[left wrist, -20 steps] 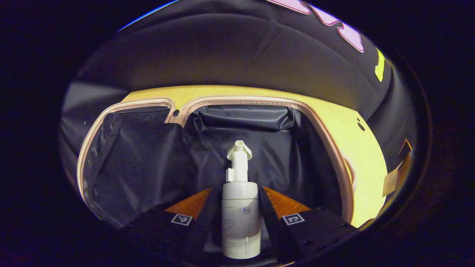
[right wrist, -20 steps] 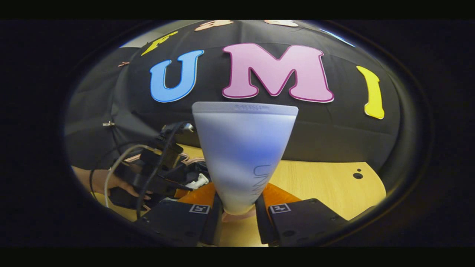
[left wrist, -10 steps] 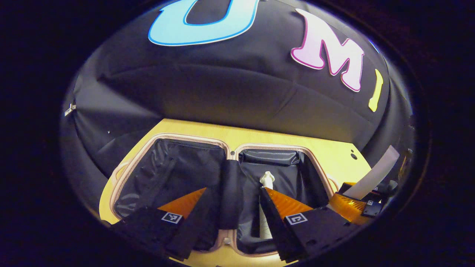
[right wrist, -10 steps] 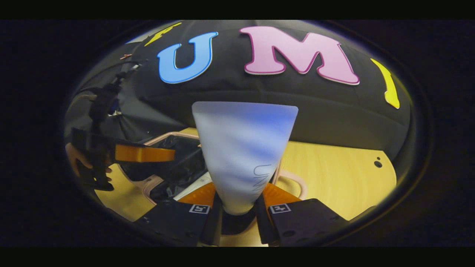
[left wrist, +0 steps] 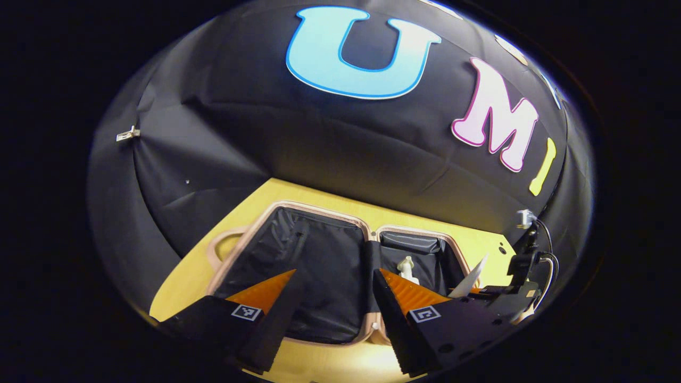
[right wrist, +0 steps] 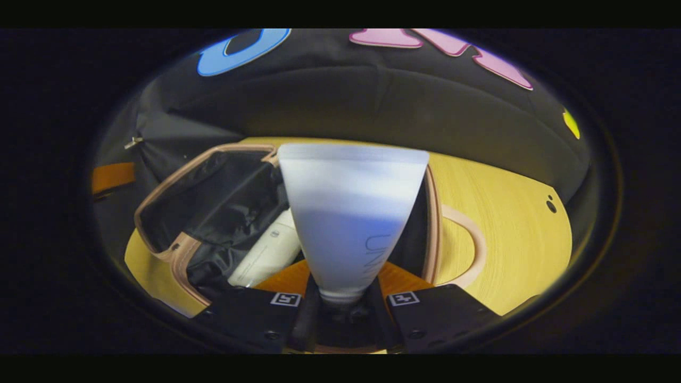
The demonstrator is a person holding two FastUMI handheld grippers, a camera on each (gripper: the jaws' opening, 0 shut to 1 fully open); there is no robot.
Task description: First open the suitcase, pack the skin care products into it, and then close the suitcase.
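Lying now on the dark lining of the suitcase's (left wrist: 330, 276) right-hand half, the pump bottle (right wrist: 268, 254) is packed; a second ago it was clamped upright in the left gripper (left wrist: 332, 298), whose fingers have since let go and drawn back and up. That gripper hangs above the near rim with its jaws spread wide and nothing between them, and the bottle's white nozzle shows just past its right finger in the left gripper view.

The tube (right wrist: 351, 213) is next. The right gripper (right wrist: 340, 306) has both fingers pressed on its narrow capped end, the broad crimped end pointing away from it. Half a second ago the tube stood over the table beside the case; now it has swung over the open half, above and just beside the bottle, though I can't tell whether it touches anything yet.

One product is in and the second looks about to follow, so I'd judge packing nearly done, with the closing left. The case lies spread flat on the yellow table (right wrist: 511, 213), both halves open, handle loop (right wrist: 468, 239) resting on the wood to the right.
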